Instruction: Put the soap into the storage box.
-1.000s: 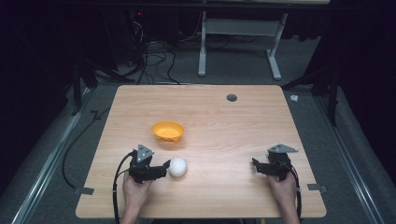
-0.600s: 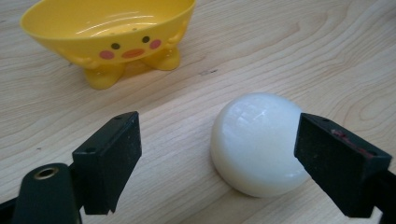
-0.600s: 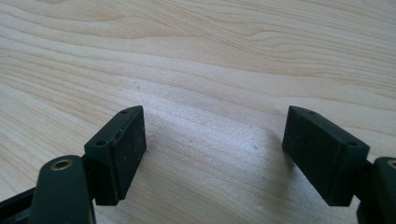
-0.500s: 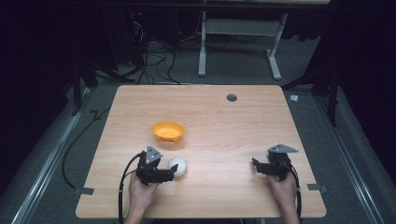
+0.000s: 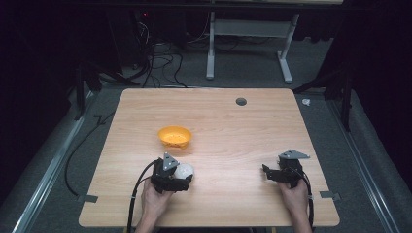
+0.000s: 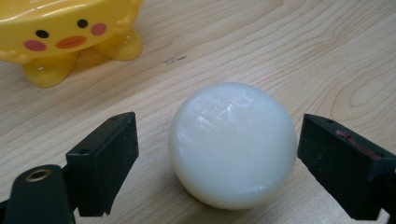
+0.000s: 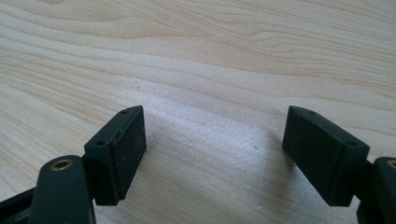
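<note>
Fingers (image 6: 107,163) of left gripper (image 6: 224,177) spread, straddling ball (image 6: 232,144) on bench (image 5: 233,126) near front edge, left of centre; bowl (image 5: 175,136) just behind. Centre ball, close evenly at its widest girth so it cannot squirt out. Right gripper (image 7: 215,154) released, idle.

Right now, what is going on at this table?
A person holds a hand-held gripper in each hand. The left hand-held gripper is open around a white ball on the wooden table, one jaw on each side and neither pressing it. A yellow duck-faced bowl stands just beyond. The right hand-held gripper is open over bare wood.
</note>
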A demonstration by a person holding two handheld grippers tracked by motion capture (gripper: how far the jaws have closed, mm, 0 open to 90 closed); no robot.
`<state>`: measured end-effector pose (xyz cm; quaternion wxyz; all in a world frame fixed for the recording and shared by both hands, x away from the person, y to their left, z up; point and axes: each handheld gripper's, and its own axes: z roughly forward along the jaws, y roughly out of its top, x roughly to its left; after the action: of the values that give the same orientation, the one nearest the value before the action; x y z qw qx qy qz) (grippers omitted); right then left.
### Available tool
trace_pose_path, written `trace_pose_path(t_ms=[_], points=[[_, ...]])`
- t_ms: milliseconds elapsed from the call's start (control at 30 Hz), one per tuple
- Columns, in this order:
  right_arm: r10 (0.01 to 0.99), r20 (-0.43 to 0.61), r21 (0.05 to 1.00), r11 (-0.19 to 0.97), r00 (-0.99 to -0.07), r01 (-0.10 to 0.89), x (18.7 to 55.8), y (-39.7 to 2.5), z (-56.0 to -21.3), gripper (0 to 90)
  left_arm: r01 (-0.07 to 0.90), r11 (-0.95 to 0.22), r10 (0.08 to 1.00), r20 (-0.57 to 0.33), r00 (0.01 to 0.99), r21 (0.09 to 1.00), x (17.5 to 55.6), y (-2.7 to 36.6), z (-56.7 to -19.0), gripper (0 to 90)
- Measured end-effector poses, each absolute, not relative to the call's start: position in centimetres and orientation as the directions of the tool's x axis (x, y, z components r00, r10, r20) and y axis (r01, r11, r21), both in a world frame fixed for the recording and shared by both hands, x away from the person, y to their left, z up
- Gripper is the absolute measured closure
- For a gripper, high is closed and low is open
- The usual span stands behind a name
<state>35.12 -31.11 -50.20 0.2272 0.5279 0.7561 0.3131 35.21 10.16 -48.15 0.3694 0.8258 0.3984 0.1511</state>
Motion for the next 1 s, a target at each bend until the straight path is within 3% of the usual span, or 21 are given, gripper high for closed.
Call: trace_pose_path(t_ms=[1000], points=[[0.941, -0.012, 0.714, 0.245, -0.338, 0.656, 35.1, -31.1, -50.2, 22.5, 0.557, -0.439, 0.775, -0.017, 0.632, 0.705, 35.7, 8.8, -50.3, 16.4]])
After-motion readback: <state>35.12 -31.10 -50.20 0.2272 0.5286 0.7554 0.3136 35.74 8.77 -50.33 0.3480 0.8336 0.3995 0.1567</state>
